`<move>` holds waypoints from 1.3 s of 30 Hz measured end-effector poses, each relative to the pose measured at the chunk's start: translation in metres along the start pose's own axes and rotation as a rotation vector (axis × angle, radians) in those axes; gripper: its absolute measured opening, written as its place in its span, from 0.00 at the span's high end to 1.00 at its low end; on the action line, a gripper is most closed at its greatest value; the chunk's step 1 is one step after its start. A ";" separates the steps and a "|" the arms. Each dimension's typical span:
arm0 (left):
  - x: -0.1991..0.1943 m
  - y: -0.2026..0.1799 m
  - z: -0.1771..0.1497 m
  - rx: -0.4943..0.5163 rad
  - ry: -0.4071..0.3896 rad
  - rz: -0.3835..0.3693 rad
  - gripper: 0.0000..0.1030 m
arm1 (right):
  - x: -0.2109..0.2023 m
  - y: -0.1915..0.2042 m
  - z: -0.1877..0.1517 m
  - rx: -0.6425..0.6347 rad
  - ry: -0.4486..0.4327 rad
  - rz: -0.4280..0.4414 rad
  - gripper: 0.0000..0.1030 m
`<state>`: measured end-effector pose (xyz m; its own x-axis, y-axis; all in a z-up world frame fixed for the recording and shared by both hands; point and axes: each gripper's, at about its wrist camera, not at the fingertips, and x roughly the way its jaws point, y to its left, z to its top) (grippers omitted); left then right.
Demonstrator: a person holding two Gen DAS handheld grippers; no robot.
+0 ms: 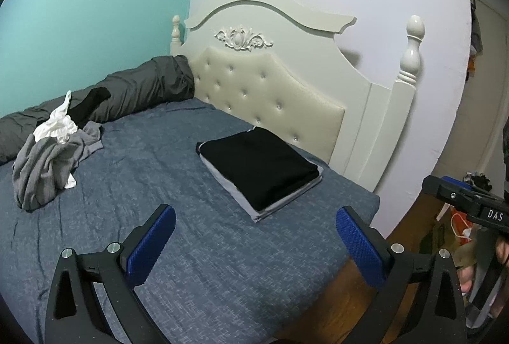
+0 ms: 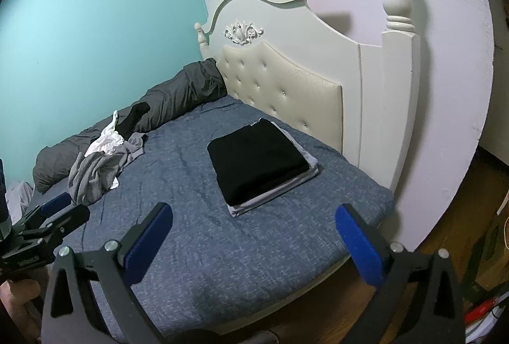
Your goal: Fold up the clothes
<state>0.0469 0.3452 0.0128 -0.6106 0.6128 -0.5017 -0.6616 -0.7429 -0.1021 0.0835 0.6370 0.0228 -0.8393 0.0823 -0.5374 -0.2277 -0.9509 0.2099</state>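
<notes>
A folded black garment [image 1: 259, 164] [image 2: 259, 162] lies on top of folded grey pieces in a neat stack on the blue bedspread [image 1: 133, 172] [image 2: 191, 182], near the headboard. A crumpled heap of grey and white clothes [image 1: 52, 158] [image 2: 98, 166] sits at the far left of the bed. My left gripper [image 1: 256, 220] hovers over the near part of the bed, open, with nothing between its blue pads. My right gripper [image 2: 254, 218] is open and empty too, short of the stack. Each gripper shows at the edge of the other's view: the right gripper [image 1: 461, 201] and the left gripper [image 2: 54, 216].
A dark grey rolled duvet [image 1: 127, 92] [image 2: 178, 96] runs along the teal wall. The white headboard [image 1: 286, 83] [image 2: 286, 83] with a tall post stands behind the stack. Wooden floor [image 1: 346, 302] and clutter [image 2: 486, 306] lie to the right of the bed.
</notes>
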 end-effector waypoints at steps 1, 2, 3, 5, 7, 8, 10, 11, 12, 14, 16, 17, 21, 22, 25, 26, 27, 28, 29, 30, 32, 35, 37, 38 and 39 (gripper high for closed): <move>-0.001 0.000 -0.001 -0.003 0.000 0.004 0.00 | 0.000 0.000 -0.001 0.003 0.000 0.003 0.00; -0.002 0.000 -0.001 -0.006 0.001 0.004 0.00 | -0.001 0.000 -0.002 0.004 0.001 0.005 0.00; -0.003 0.000 -0.002 -0.010 0.001 0.000 0.00 | -0.001 0.000 -0.003 0.003 0.000 0.005 0.00; -0.003 -0.001 -0.003 -0.014 0.000 0.003 0.00 | -0.003 0.001 -0.004 0.004 -0.005 0.005 0.00; -0.005 -0.001 -0.004 -0.011 -0.005 0.017 0.00 | -0.004 0.001 -0.006 0.004 -0.010 0.006 0.00; -0.006 0.000 -0.005 -0.012 -0.005 0.019 0.00 | -0.005 0.001 -0.007 0.004 -0.011 0.006 0.00; -0.008 0.000 -0.007 -0.013 -0.007 0.025 0.00 | -0.006 0.001 -0.010 0.005 -0.012 0.008 0.00; -0.009 0.000 -0.008 -0.012 -0.010 0.029 0.00 | -0.007 0.001 -0.011 0.004 -0.013 0.008 0.00; -0.010 0.000 -0.009 -0.010 -0.014 0.034 0.00 | -0.007 0.001 -0.013 0.001 -0.015 0.005 0.00; -0.011 -0.001 -0.012 -0.004 -0.015 0.031 0.00 | -0.008 0.001 -0.016 -0.002 -0.021 0.000 0.00; -0.013 -0.002 -0.014 0.001 -0.014 0.022 0.00 | -0.009 -0.001 -0.019 0.005 -0.022 -0.001 0.00; -0.014 -0.002 -0.015 0.002 -0.014 0.022 0.00 | -0.009 -0.003 -0.021 0.010 -0.021 -0.001 0.00; -0.015 -0.004 -0.020 0.009 -0.019 0.033 0.00 | -0.010 -0.006 -0.025 0.021 -0.027 -0.002 0.00; -0.015 -0.004 -0.022 0.009 -0.018 0.035 0.00 | -0.010 -0.006 -0.026 0.021 -0.030 -0.004 0.00; -0.016 -0.004 -0.024 0.006 -0.019 0.041 0.00 | -0.010 -0.007 -0.028 0.019 -0.033 -0.013 0.00; -0.016 -0.004 -0.025 0.004 -0.019 0.042 0.00 | -0.010 -0.007 -0.028 0.018 -0.033 -0.016 0.00; -0.016 -0.003 -0.025 0.003 -0.019 0.042 0.00 | -0.010 -0.007 -0.029 0.017 -0.032 -0.019 0.00; -0.016 -0.003 -0.025 0.003 -0.017 0.042 0.00 | -0.009 -0.007 -0.030 0.017 -0.032 -0.020 0.00; -0.016 -0.004 -0.026 0.005 -0.016 0.043 0.00 | -0.009 -0.008 -0.030 0.017 -0.031 -0.021 0.00; -0.016 -0.004 -0.026 0.009 -0.014 0.043 0.00 | -0.009 -0.008 -0.031 0.016 -0.030 -0.022 0.00; -0.016 -0.006 -0.027 0.015 -0.011 0.043 0.00 | -0.008 -0.009 -0.033 0.014 -0.029 -0.026 0.00; -0.015 -0.007 -0.027 0.014 -0.009 0.044 0.00 | -0.008 -0.009 -0.034 0.012 -0.028 -0.027 0.00; -0.015 -0.007 -0.028 0.012 -0.008 0.042 0.00 | -0.008 -0.009 -0.035 0.013 -0.026 -0.026 0.00; -0.015 -0.007 -0.028 0.012 -0.007 0.041 0.00 | -0.008 -0.009 -0.035 0.012 -0.025 -0.025 0.00; -0.015 -0.007 -0.028 0.012 -0.005 0.039 0.00 | -0.008 -0.008 -0.035 0.010 -0.025 -0.025 0.00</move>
<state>0.0727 0.3339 -0.0034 -0.6381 0.5851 -0.5006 -0.6426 -0.7628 -0.0725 0.1093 0.6339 -0.0029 -0.8454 0.1133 -0.5219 -0.2532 -0.9455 0.2049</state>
